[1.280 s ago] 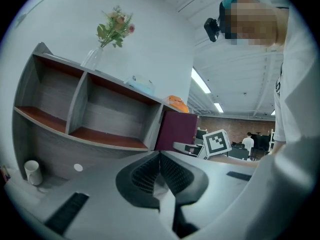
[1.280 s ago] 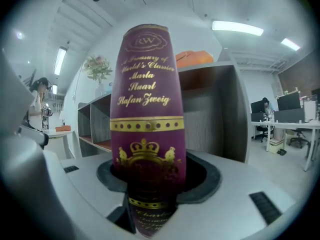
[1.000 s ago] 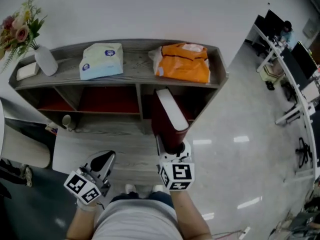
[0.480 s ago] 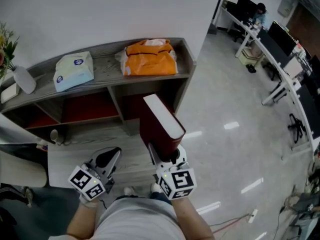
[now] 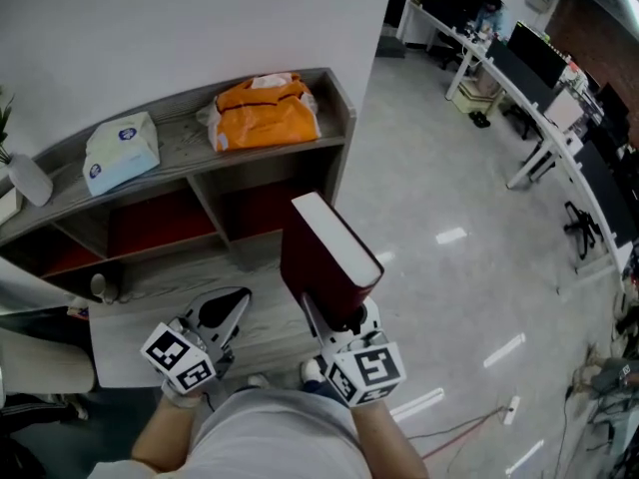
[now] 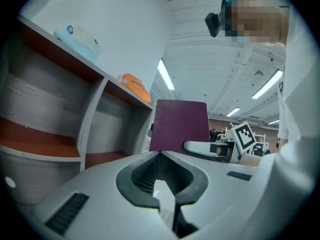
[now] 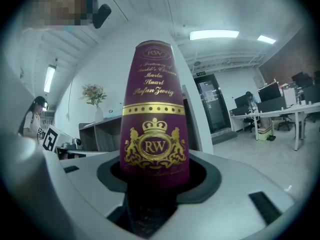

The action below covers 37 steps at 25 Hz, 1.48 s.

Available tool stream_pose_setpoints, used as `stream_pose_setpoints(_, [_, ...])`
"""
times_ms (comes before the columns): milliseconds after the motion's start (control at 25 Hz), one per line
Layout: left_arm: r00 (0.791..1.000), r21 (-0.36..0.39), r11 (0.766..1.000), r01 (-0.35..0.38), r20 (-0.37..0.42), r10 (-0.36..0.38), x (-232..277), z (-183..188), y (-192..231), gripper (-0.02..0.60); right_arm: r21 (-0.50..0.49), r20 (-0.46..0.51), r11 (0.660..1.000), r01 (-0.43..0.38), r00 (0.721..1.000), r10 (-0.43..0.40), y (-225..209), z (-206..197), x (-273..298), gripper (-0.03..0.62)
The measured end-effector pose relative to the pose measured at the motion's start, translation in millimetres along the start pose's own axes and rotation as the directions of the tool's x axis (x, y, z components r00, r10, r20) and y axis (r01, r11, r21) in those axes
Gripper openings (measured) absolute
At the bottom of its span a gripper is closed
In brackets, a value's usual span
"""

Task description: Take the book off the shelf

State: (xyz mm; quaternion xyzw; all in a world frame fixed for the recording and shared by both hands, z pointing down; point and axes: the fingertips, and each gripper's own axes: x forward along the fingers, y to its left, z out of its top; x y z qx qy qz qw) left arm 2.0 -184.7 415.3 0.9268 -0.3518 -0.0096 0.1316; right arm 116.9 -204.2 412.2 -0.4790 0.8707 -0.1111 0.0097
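A thick dark-red book (image 5: 329,257) with white page edges stands upright in my right gripper (image 5: 344,317), which is shut on its lower end. It hangs out in front of the grey wooden shelf (image 5: 334,103), apart from the right compartment. In the right gripper view the book's spine (image 7: 155,134), with a gold crest, fills the space between the jaws. My left gripper (image 5: 225,312) is low at the left, shut with nothing in it. In the left gripper view my left gripper (image 6: 159,152) points at the shelf, and the book's cover (image 6: 180,124) shows beyond it.
On the shelf top lie an orange bag (image 5: 265,113), a pale blue tissue pack (image 5: 122,153) and a white vase (image 5: 28,180). A small cup (image 5: 98,287) stands on the low ledge. Desks with monitors (image 5: 519,68) line the far right, and a cable (image 5: 469,427) lies on the glossy floor.
The book has come away from the shelf's right compartment and now stands farther out. The shelf has slid left in the view. The left gripper has stayed shut.
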Motion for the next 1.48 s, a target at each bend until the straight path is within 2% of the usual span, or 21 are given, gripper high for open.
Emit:
stream_pose_setpoints(520, [0.999, 0.002, 0.999, 0.038, -0.015, -0.038, 10, -4, -7, 0.015, 0.013, 0.034, 0.999, 0.029, 0.999, -0.030, -7, 0, -14, 0.230])
stream_pose_setpoints(1480, [1.000, -0.005, 1.000, 0.019, -0.010, -0.019, 5, -6, -5, 0.015, 0.030, 0.027, 0.999, 0.016, 0.999, -0.017, -2, -7, -11, 0.230])
